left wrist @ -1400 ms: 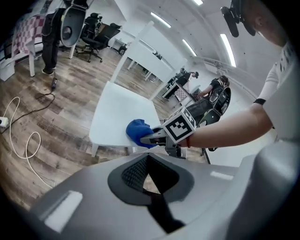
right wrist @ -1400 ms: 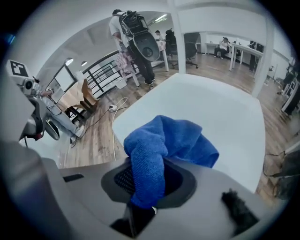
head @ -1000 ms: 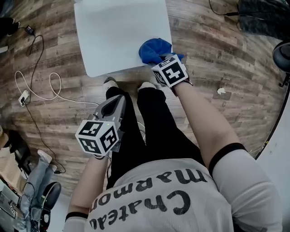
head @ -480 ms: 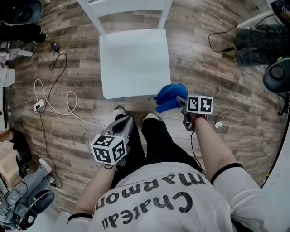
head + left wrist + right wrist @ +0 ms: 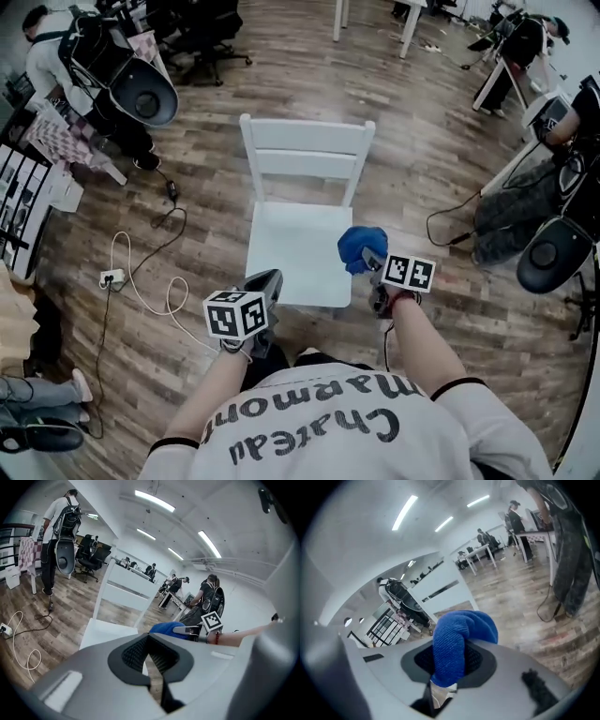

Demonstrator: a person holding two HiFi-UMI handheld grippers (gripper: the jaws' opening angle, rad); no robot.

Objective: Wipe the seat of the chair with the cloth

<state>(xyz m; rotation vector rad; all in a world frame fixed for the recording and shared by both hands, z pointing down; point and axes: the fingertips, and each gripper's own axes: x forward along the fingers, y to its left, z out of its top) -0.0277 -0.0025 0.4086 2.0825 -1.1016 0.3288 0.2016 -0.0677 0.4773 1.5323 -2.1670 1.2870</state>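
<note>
Right gripper [image 5: 372, 265] pinches the blue cloth [image 5: 360, 247], bunched between its jaws, over the white chair seat's [image 5: 286, 246] right front edge, seemingly clear of it and ready to wipe. Left gripper [image 5: 266, 283] hovers at the front edge, jaws pressed together on nothing, out of the way.

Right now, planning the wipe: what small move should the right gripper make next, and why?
Probably lower the right gripper leftward onto the seat: its jaws are shut on the blue cloth, which hangs at the seat's right edge, seemingly off it.
</note>
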